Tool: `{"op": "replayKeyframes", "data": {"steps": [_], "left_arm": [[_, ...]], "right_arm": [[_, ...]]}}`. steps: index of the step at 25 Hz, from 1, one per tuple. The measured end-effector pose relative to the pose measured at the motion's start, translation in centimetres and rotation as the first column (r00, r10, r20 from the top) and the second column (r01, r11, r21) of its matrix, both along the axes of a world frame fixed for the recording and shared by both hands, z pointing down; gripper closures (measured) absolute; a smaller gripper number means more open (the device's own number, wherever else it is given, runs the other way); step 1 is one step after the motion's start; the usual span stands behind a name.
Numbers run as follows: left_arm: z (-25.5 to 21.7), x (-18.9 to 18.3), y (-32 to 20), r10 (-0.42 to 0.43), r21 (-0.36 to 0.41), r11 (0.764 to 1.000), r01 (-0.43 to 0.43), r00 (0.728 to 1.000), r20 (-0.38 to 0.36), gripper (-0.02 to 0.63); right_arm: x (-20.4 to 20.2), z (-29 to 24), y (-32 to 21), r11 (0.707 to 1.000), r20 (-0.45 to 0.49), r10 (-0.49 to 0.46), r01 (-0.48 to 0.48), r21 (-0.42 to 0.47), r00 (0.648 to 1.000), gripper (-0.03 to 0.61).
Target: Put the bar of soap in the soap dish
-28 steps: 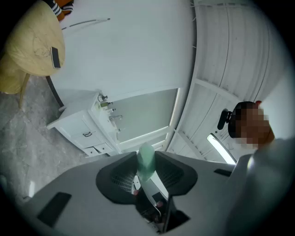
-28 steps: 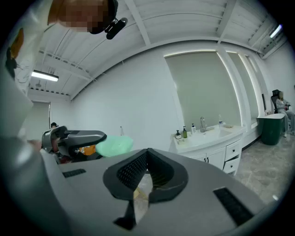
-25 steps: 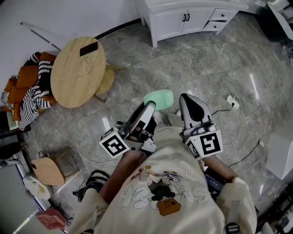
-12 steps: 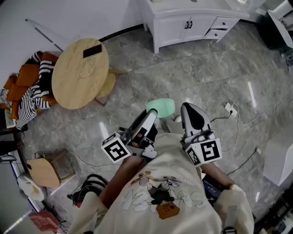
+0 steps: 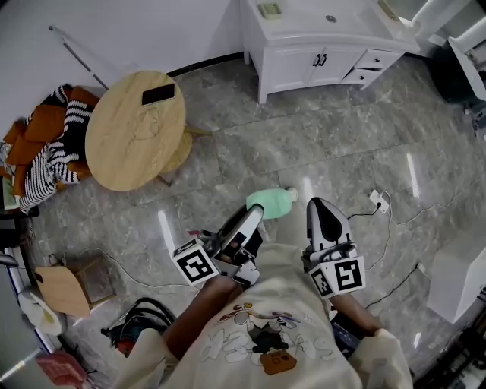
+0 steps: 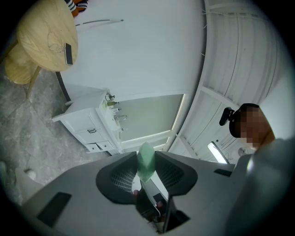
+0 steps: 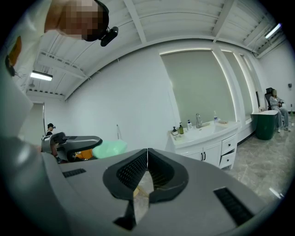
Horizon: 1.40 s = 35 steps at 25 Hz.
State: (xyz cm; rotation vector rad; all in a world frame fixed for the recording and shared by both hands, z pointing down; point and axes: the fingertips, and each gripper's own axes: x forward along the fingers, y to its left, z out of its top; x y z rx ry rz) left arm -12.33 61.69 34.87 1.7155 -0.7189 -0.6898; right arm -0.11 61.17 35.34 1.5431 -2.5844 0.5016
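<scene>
My left gripper (image 5: pixel 255 212) is shut on a pale green bar of soap (image 5: pixel 271 203), which sticks out past its tips over the floor. In the left gripper view the soap (image 6: pixel 146 159) stands edge-on between the closed jaws of that gripper (image 6: pixel 146 174). My right gripper (image 5: pixel 318 205) is held beside it, shut with nothing in it; its jaws (image 7: pixel 147 154) meet in a thin line. From the right gripper view the soap (image 7: pixel 109 149) shows at the left. A small greenish tray-like thing (image 5: pixel 269 10) lies on the white vanity (image 5: pixel 326 38); whether it is the soap dish I cannot tell.
A round wooden table (image 5: pixel 133 129) with a phone (image 5: pixel 158 94) stands at the left, clothes (image 5: pixel 45 144) piled beside it. A cable and plug (image 5: pixel 377 199) lie on the grey marble floor. Bottles (image 7: pixel 180 129) and a tap (image 7: pixel 198 120) stand on the vanity top.
The head view has drifted so more of the vanity top shows at the top. Both grippers sit slightly lower in the picture, still held as before, the soap still clamped.
</scene>
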Motion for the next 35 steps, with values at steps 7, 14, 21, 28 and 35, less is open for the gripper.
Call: {"op": "replayKeyframes", "data": {"steps": [7, 14, 21, 28, 35], "left_arm": [[0.6, 0.5, -3.1, 0.0, -0.02, 1.0, 0.0, 1.0, 0.002, 0.48], [0.2, 1.6, -9.1, -0.032, -0.026, 0.999, 0.032, 0.999, 0.027, 0.48], [-0.3, 4.6, -17.6, -0.03, -0.021, 0.999, 0.031, 0.998, 0.054, 0.48], [-1.6, 8.6, -25.3, -0.023, -0.003, 1.0, 0.023, 0.997, 0.079, 0.48], [-0.7, 11.6, -30.5, -0.052, -0.049, 0.997, 0.057, 0.994, 0.099, 0.48]], "right_arm": [[0.6, 1.3, -2.8, 0.999, -0.004, -0.008, 0.008, -0.038, 1.0, 0.569], [1.2, 1.6, -9.4, 0.999, 0.004, -0.044, 0.044, -0.018, 0.999, 0.569], [3.3, 1.5, -17.2, 0.992, 0.007, -0.122, 0.122, -0.003, 0.992, 0.569], [7.5, 1.5, -24.6, 0.99, 0.033, -0.14, 0.141, -0.007, 0.99, 0.569], [10.5, 3.7, -28.9, 0.989, 0.058, -0.133, 0.136, -0.051, 0.989, 0.569]]}}
